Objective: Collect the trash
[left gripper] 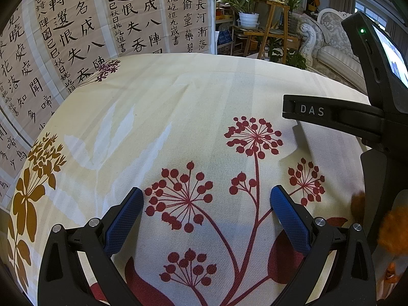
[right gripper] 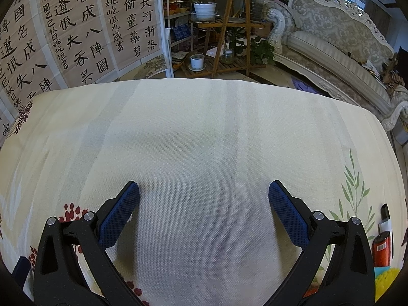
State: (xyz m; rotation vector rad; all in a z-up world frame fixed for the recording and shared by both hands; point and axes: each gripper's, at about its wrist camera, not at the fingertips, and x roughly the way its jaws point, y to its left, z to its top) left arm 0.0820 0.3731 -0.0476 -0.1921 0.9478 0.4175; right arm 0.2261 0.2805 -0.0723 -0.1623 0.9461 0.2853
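Hovering spread and empty over the desk (right gripper: 204, 127), both claws, left (left gripper: 206, 204) and right (right gripper: 204, 199), risk snagging the cloth instead of trash.

Setting: a home living room. Landmark is the table under a cream floral tablecloth (right gripper: 204, 127). Beyond its far edge: ornate carved sofa (right gripper: 339, 51) to the right, wooden plant stand (right gripper: 229, 33) with potted plants straight behind, calligraphy sheets (right gripper: 76, 30) hung to the left
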